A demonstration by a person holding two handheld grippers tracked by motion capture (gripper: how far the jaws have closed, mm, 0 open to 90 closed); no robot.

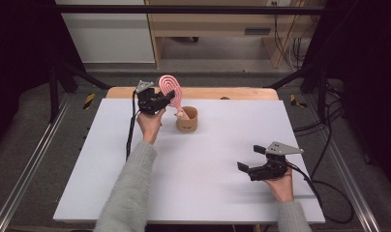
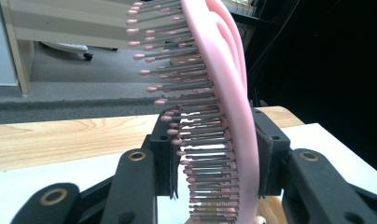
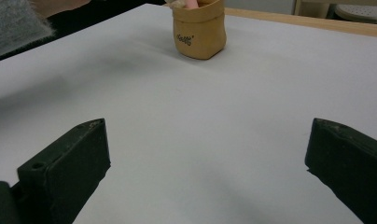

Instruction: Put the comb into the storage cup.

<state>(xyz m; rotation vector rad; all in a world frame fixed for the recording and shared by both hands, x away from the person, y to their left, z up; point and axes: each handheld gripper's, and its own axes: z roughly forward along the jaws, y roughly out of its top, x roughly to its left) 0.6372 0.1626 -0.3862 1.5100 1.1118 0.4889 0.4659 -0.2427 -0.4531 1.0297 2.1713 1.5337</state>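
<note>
Here the left gripper point(image 1: 165, 99) pinches a pink hairbrush point(image 1: 171, 89) across its head — one pad on the smooth back, the other on the bristle tips. The brush stands tilted near the far edge of the white table point(image 1: 135, 183), its handle down inside a small tan cup point(image 1: 187, 119) left of that edge's middle. The right gripper point(image 1: 249, 158) rests near the front right corner, jaws spread wide around bare table — well apart from the cup.
</note>
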